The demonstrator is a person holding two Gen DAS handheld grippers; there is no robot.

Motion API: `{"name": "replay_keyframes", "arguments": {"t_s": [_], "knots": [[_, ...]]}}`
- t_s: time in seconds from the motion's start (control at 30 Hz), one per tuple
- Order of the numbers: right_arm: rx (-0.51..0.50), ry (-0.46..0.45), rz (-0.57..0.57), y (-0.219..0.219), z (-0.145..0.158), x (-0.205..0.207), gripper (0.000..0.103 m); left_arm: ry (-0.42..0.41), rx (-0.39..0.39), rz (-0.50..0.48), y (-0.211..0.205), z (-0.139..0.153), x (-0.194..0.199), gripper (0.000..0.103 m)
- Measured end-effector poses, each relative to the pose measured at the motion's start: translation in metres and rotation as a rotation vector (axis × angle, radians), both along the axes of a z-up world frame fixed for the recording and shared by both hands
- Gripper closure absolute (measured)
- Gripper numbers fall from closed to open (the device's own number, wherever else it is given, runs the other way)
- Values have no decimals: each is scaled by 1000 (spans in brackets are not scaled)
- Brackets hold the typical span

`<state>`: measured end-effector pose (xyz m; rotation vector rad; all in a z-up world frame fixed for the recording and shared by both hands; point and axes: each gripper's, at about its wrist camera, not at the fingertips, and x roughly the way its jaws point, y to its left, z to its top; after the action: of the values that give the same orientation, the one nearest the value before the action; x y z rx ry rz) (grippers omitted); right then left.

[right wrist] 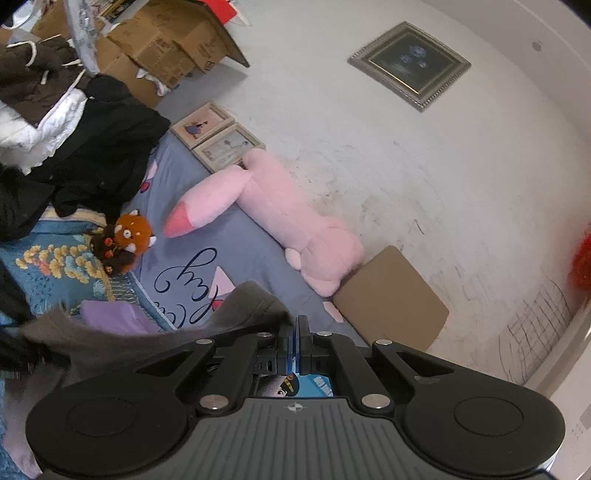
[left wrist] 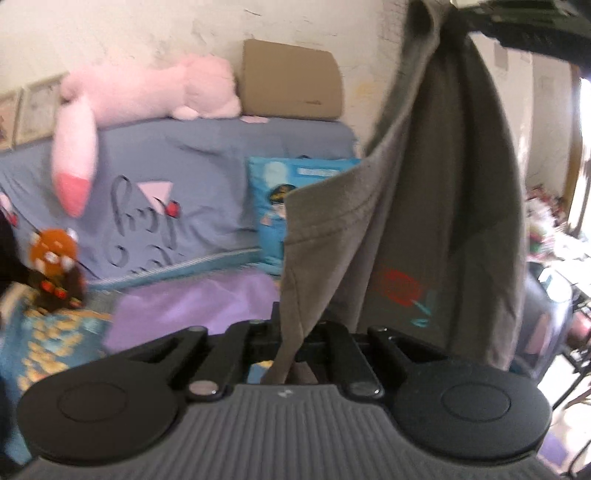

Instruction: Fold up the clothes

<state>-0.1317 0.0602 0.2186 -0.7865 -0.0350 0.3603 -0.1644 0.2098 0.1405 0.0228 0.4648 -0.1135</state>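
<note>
Left gripper point(left wrist: 291, 332) clamped on the grey T-shirt point(left wrist: 424, 229) hem, aimed level. Right gripper point(right wrist: 295, 347) pinches its upper edge, held higher. Shirt hangs airborne above the bed point(left wrist: 207, 173), creased, red print showing.

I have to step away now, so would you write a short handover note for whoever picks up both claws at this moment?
Left claw: shut on the grey T-shirt, gripping a lower edge.
Right claw: shut on the same shirt's cloth, holding it high; it shows at the top of the left wrist view.
The shirt hangs in the air between the two claws, above the bed. A purple garment lies on the bed below.
Done: shirt picked up. Left: spread it flat on the bed and fold it; no fold is visible yet.
</note>
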Motion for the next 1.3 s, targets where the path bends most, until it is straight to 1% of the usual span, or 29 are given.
{"name": "replay_keyframes", "arguments": {"t_s": [0.13, 0.27, 0.43, 0.5, 0.63, 0.7, 0.8, 0.9, 1.0, 1.1, 1.17, 1.2, 1.23, 1.3], "knots": [[40, -43, 5, -3, 16, -6, 102, -25, 97, 77, 13, 39, 6, 100], [82, -93, 14, -6, 36, -14, 102, -97, 215, 144, 24, 95, 11, 100], [131, -154, 26, -10, 59, -24, 102, -173, 333, 213, 31, 163, 4, 100], [138, -175, 35, -12, 68, -34, 102, -212, 372, 246, 33, 190, -3, 100], [151, -217, 54, -16, 84, -53, 102, -276, 419, 291, 32, 240, -25, 100], [157, -238, 63, -18, 92, -63, 102, -307, 452, 302, 28, 259, -41, 100], [167, -269, 77, -22, 104, -77, 102, -339, 491, 301, 22, 279, -67, 99], [174, -298, 92, -25, 116, -92, 102, -356, 537, 301, 16, 289, -95, 97], [154, -295, 104, -26, 117, -103, 102, -356, 581, 295, 8, 294, -117, 96], [127, -261, 111, -23, 114, -101, 102, -322, 613, 289, 7, 287, -118, 93], [110, -218, 110, -17, 106, -89, 102, -279, 617, 286, 13, 273, -103, 90], [100, -191, 107, -12, 99, -80, 102, -247, 610, 281, 17, 263, -88, 90], [89, -160, 102, -7, 90, -68, 102, -215, 602, 275, 21, 253, -73, 90], [63, -84, 86, 4, 60, -31, 102, -138, 594, 267, 29, 223, -36, 90]]}}
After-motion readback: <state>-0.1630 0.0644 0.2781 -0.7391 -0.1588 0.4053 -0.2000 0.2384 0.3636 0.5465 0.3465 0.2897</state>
